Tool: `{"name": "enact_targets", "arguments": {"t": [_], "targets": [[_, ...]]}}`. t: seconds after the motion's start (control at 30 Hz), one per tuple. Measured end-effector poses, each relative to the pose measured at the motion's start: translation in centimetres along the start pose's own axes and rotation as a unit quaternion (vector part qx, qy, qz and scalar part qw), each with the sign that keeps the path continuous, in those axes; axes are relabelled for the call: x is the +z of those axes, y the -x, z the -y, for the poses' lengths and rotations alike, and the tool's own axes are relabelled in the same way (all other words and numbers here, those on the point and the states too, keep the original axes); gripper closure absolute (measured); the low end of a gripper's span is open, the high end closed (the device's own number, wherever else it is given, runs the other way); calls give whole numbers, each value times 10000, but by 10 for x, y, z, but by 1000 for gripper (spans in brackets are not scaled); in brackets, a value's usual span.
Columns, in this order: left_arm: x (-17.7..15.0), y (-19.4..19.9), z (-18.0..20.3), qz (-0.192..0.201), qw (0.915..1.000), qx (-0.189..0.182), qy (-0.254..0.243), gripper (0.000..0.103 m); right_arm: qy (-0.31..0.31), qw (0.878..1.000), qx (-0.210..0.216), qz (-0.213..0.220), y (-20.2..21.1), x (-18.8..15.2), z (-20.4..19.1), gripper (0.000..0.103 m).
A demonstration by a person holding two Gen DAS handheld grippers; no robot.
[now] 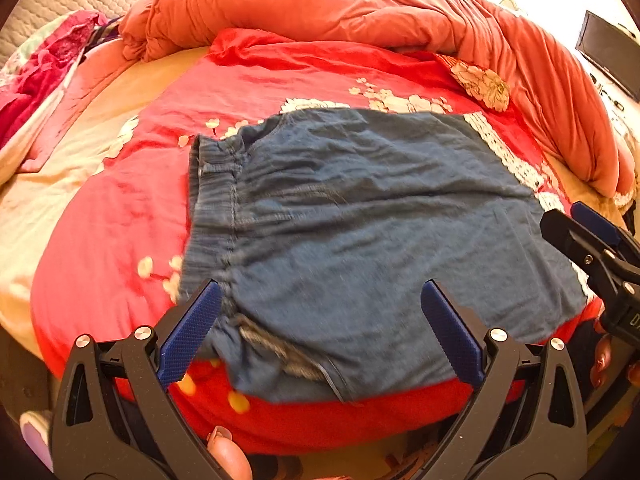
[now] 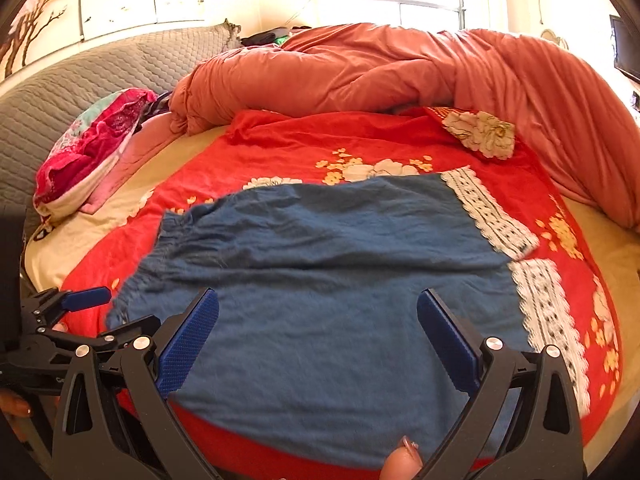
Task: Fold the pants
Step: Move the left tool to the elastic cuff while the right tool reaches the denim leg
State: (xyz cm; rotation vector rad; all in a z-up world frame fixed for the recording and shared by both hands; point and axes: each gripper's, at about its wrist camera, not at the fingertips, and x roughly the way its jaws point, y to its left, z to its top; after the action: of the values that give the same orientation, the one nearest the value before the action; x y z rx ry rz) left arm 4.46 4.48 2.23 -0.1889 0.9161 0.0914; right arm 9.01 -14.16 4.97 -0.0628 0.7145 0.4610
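The pants (image 1: 360, 232) lie spread flat on the red blanket (image 1: 120, 220) at the near side of the bed (image 2: 612, 256), waistband (image 1: 212, 208) to the left and the white lace hems (image 2: 496, 220) to the right. They look already doubled, one leg over the other, though the layers cannot be told apart for certain.

The left gripper (image 1: 320, 328) hovers over the near left corner by the waistband, fingers (image 1: 192, 332) wide apart and empty. The right gripper (image 2: 318, 332) hangs over the near middle of the cloth, its fingers (image 2: 448, 344) likewise spread and holding nothing.

The fabric reads as thin, washed denim-like cotton: light, limp, creased, not slippery. It will likely sag and drag on the blanket instead of holding shape, so a pinch should catch all layers at an edge. The gathered elastic waistband is the thickest, surest hold on the left; the lace hem end suits the right. Lifting both near corners together and carrying one end over the other seems the safest fold, since a one-layer grip would probably pull the legs apart
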Motion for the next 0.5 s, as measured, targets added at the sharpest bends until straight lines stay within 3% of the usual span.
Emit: {"name": "enact_targets", "arguments": {"t": [0.23,0.37,0.5], "targets": [[39,-10,-26,91,9998,74,156,9,261,9995,63,-187,-35,29,-6,4],[65,-26,-44,100,9988,437,184,9,446,9987,57,-228,-56,42,-8,4],[84,-48,-67,-49,9981,549,276,9,622,9971,175,-400,-79,51,-11,4]]}}
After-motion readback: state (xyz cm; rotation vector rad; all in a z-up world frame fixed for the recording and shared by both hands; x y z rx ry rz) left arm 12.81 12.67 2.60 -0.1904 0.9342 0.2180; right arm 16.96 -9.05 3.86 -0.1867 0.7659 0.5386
